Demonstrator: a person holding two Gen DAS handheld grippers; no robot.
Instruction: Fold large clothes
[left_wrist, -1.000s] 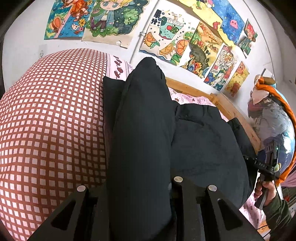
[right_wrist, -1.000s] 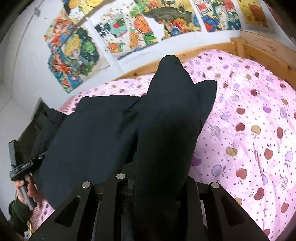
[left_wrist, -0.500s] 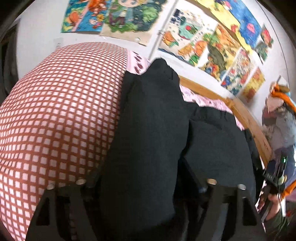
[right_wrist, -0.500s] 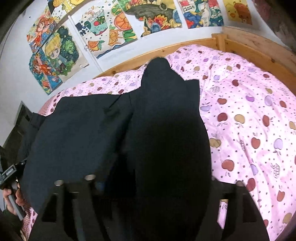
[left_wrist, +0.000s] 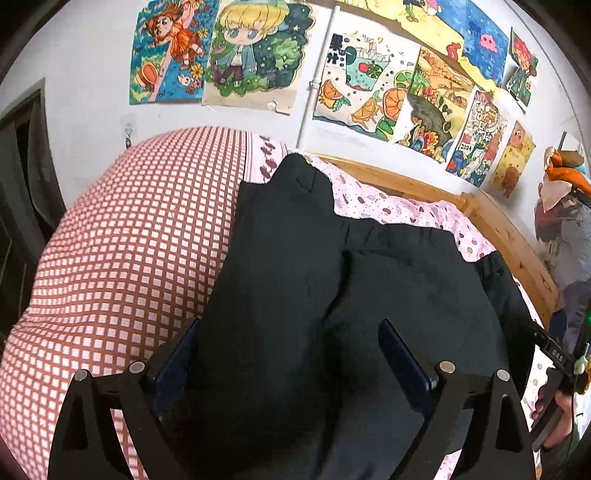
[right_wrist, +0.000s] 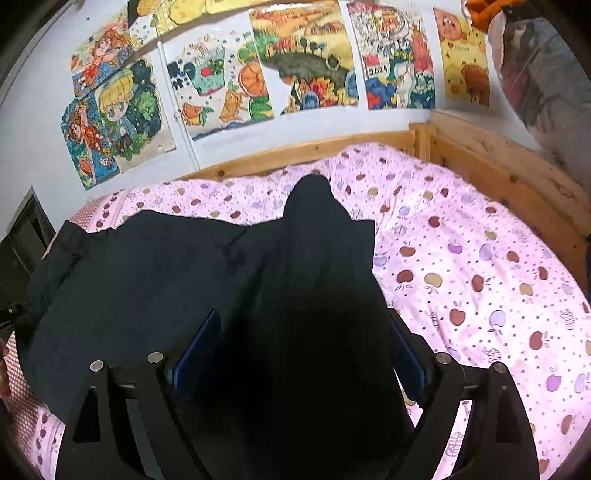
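Observation:
A large black garment (left_wrist: 406, 280) lies spread on the pink apple-print bed sheet (right_wrist: 480, 277). One raised fold of it runs up between the fingers of my left gripper (left_wrist: 290, 325). The jaws there are opening wide, both blue pads showing, and the cloth rests loose between them. In the right wrist view another long fold of the garment (right_wrist: 314, 266) lies between the fingers of my right gripper (right_wrist: 303, 314), whose jaws are also opening and no longer pinch it. The right gripper (left_wrist: 554, 354), held in a hand, shows at the left wrist view's right edge.
A red-and-white checked quilt (left_wrist: 129, 258) bulges to the left of the garment. A wooden bed frame (right_wrist: 498, 166) runs along the back and right. Coloured drawings (left_wrist: 369, 92) cover the wall. Bundled things (left_wrist: 561, 206) hang at the far right.
Both grippers were shut on folds of the black garment; their jaws have spread wide and let the cloth go. Both have lifted a little, showing more of the wall.

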